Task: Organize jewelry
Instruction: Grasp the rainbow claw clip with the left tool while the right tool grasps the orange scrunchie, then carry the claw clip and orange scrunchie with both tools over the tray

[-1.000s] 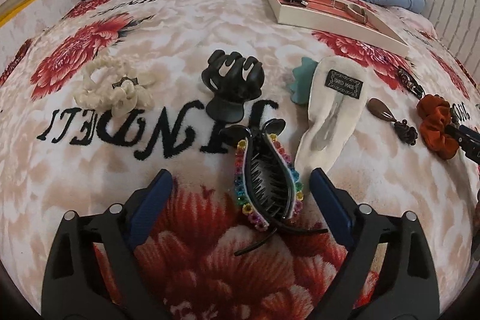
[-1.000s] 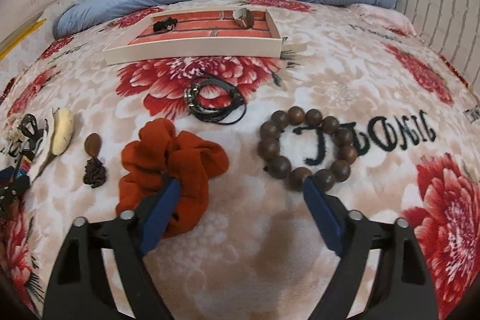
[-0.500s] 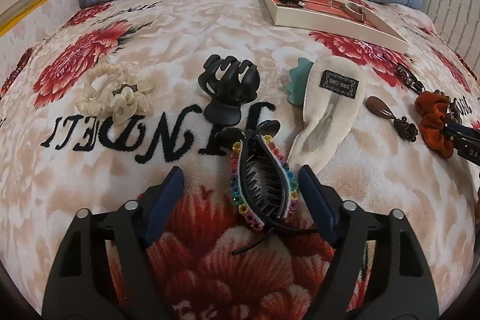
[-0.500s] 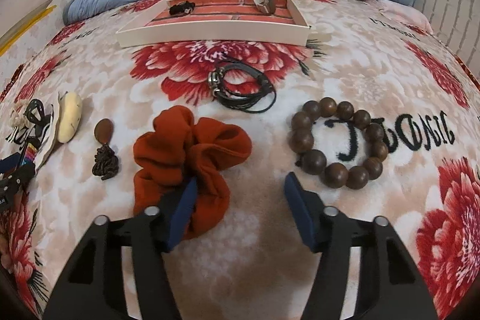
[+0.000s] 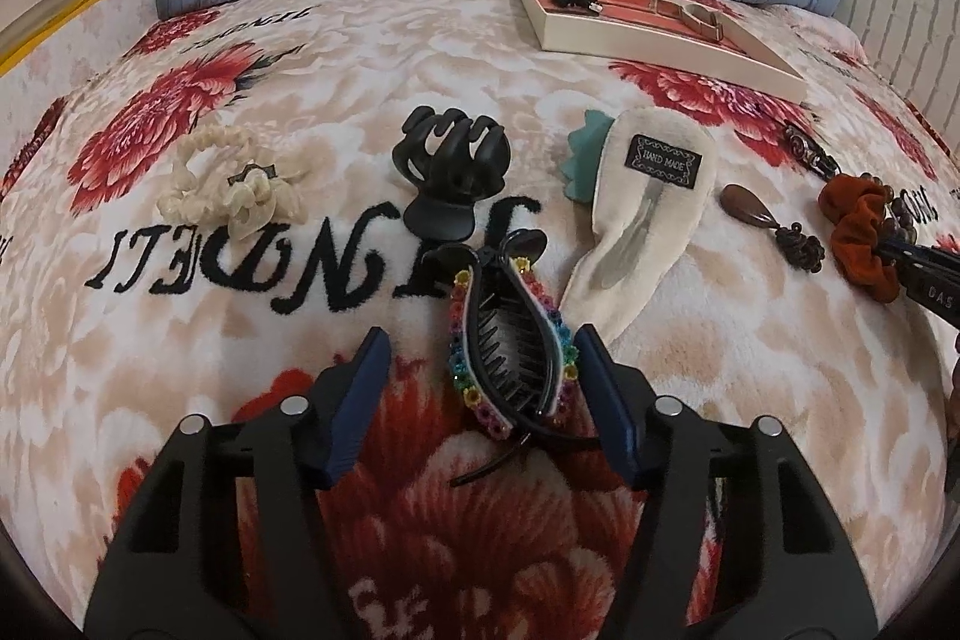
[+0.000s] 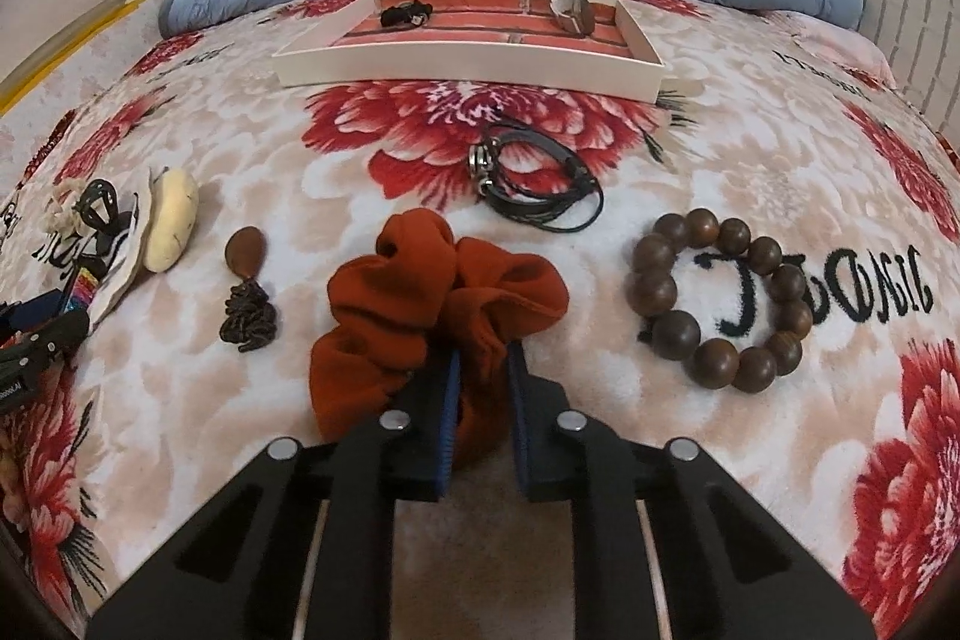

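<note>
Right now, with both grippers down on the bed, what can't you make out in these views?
- Scrunchie, right wrist view: its near fold is hidden between the fingers.
- Rainbow clip, left wrist view: whether the right finger touches it is unclear.
- Tray, both views: the two small items inside are too small to identify.
- Bracelet, left wrist view: mostly hidden behind the scrunchie.

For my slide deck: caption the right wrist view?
Right tongs clamp a rust-orange scrunchie on the floral blanket, wooden bead bracelet alongside.
</note>
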Demonstrator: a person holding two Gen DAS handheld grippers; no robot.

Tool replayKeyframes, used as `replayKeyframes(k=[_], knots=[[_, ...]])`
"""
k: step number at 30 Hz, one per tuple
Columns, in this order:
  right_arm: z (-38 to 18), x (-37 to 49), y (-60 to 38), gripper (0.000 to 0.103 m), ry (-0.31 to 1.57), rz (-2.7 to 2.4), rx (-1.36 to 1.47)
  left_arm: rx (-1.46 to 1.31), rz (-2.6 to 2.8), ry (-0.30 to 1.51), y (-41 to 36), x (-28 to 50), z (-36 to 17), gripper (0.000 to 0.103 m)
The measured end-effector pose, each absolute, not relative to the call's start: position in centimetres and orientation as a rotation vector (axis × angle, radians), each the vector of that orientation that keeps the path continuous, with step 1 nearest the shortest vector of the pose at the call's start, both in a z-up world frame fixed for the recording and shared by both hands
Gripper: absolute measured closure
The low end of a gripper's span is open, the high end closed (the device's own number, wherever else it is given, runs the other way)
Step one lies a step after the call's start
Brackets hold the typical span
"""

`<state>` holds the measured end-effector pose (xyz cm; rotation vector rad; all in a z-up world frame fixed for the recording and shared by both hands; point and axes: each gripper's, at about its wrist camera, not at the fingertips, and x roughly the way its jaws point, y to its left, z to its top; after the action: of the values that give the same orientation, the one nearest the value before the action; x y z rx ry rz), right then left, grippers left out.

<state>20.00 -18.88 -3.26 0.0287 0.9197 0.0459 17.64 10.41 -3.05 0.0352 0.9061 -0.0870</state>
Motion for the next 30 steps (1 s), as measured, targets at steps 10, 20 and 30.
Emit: replayKeyframes(k=[10,20,30], knots=[[-2.7,19.7,-18.8,0.095,0.893,0.056,0.026,0.061,-0.085,0.919,9.9,17.5,-3.0,0.062],[-1.4,19.1,-20.3,0.096,0.857,0.052,0.045,0.059,-0.061,0.901,10.0,16.6,-2.2,0.066],[-0.1,19.3,-20.6,0.096,0.792,0.049,0.003,0.079,-0.019,0.824,10.0,16.8,0.1,0.066]])
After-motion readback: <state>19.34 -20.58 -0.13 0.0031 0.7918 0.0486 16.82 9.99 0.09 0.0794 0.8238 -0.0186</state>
